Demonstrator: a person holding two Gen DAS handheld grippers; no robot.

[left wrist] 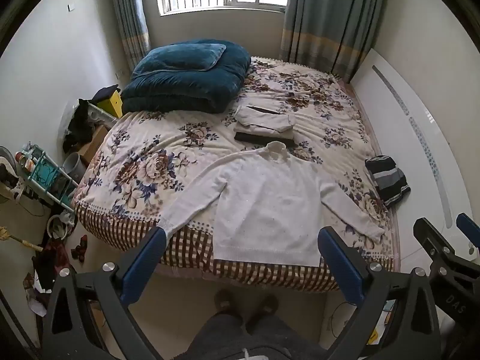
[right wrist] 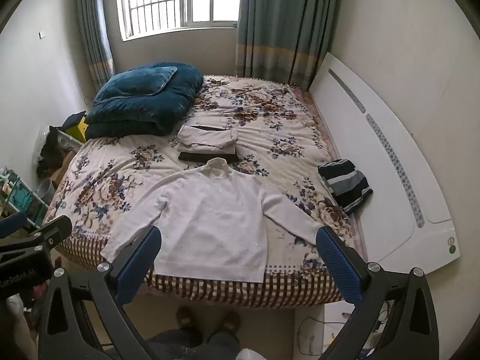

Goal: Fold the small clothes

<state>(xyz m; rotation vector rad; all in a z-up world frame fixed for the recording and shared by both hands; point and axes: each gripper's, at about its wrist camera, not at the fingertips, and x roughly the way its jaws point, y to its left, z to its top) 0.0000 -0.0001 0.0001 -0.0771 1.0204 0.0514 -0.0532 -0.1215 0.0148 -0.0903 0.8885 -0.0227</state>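
A white high-neck sweater (left wrist: 270,207) lies flat on the flowered bed, sleeves spread, its hem at the bed's front edge; it also shows in the right wrist view (right wrist: 213,228). Behind its collar is a stack of folded clothes (left wrist: 264,126), also in the right wrist view (right wrist: 207,145). A crumpled black-and-grey striped garment (left wrist: 387,180) lies at the bed's right side, also in the right wrist view (right wrist: 345,186). My left gripper (left wrist: 241,249) is open and empty, held above the floor in front of the hem. My right gripper (right wrist: 238,249) is open and empty, likewise before the bed.
A folded blue quilt with a pillow (left wrist: 186,81) fills the bed's back left corner. A white headboard (right wrist: 390,162) runs along the right side. Clutter and a small shelf (left wrist: 45,174) stand on the floor at the left. The person's feet (left wrist: 246,303) are below.
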